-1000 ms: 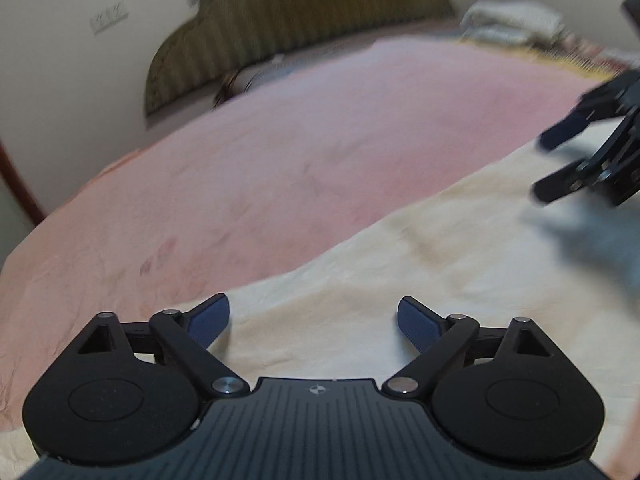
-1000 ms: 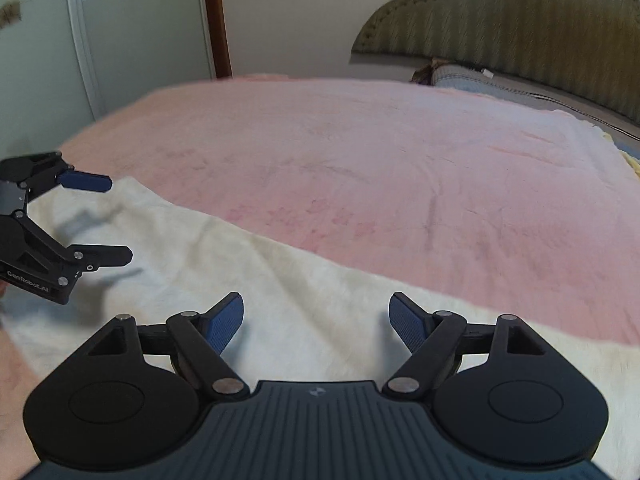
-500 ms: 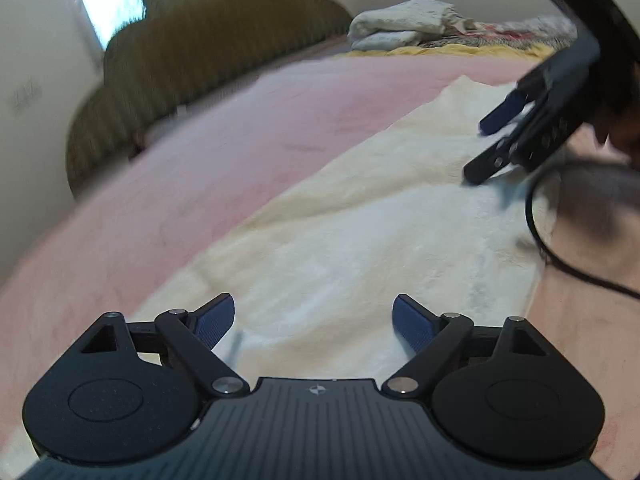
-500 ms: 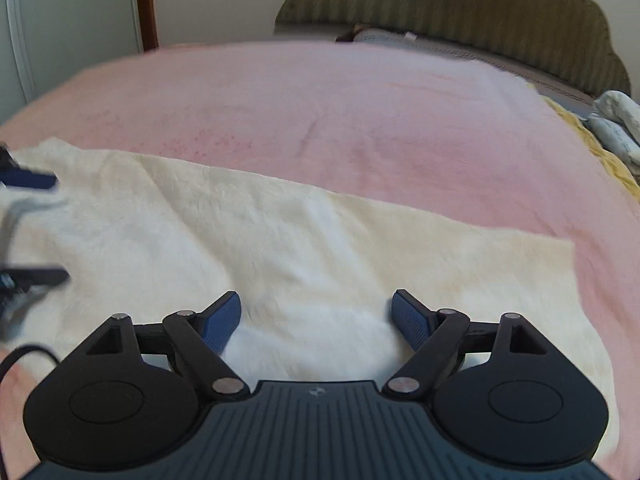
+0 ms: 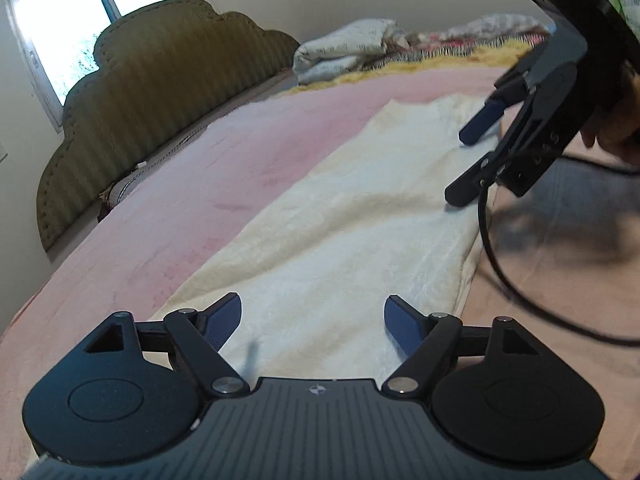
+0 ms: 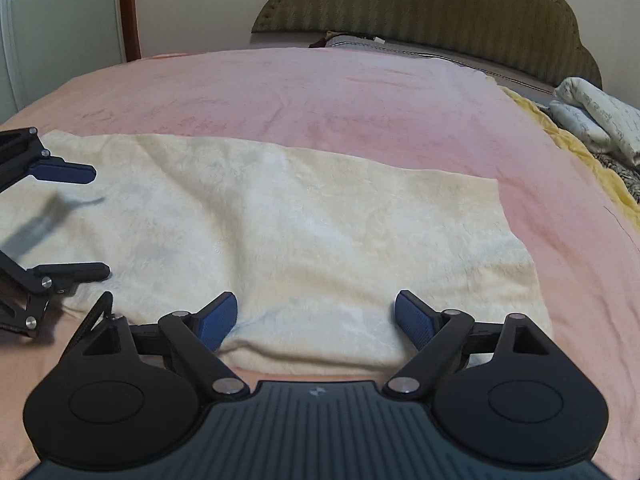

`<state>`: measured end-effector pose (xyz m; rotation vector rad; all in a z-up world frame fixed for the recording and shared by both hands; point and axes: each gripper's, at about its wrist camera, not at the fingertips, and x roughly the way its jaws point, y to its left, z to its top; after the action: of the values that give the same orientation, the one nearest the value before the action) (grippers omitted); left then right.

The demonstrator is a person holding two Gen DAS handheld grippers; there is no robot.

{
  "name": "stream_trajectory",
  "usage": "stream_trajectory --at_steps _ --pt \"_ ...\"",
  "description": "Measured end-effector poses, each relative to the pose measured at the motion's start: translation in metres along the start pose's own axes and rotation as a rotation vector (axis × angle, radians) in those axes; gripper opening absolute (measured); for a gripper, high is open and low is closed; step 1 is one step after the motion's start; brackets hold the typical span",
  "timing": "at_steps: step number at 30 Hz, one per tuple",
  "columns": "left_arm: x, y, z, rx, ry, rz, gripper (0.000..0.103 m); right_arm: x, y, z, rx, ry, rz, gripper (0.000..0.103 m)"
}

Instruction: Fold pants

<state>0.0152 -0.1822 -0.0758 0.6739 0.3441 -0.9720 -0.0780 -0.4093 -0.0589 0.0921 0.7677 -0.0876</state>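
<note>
The cream fleece pants (image 5: pixel 344 240) lie flat as a long strip on the pink bed cover (image 5: pixel 240 152); they also show in the right wrist view (image 6: pixel 304 232). My left gripper (image 5: pixel 312 320) is open and empty, low over one end of the pants. It shows at the left of the right wrist view (image 6: pixel 80 224). My right gripper (image 6: pixel 316 320) is open and empty over the near edge of the pants. In the left wrist view it (image 5: pixel 468 164) hovers open over the near edge, toward the far end.
A green padded headboard (image 5: pixel 160 92) stands at the head of the bed. Folded bedding (image 5: pixel 352 48) and a yellow blanket (image 6: pixel 576 152) lie along the bed's far side. A black cable (image 5: pixel 504 272) trails from my right gripper. A wooden door frame (image 6: pixel 128 8) stands beyond the bed.
Both grippers have swung over the pants and dropped lower toward them. The right gripper has come closer to the left one. Both stay open.
</note>
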Motion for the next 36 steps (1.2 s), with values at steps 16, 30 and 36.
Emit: stream_trajectory --at_steps 16,30,36 --pt "0.017 0.013 -0.017 -0.235 0.022 0.003 0.103 -0.043 -0.043 -0.036 0.437 -0.134 0.062 0.089" --pt "0.022 0.02 -0.022 -0.31 0.043 -0.035 0.103 0.0 -0.086 -0.05 0.774 -0.311 0.249 0.09" --pt "0.024 0.023 -0.023 -0.334 0.05 -0.049 0.103 0.023 -0.096 -0.03 0.775 -0.334 0.196 0.092"
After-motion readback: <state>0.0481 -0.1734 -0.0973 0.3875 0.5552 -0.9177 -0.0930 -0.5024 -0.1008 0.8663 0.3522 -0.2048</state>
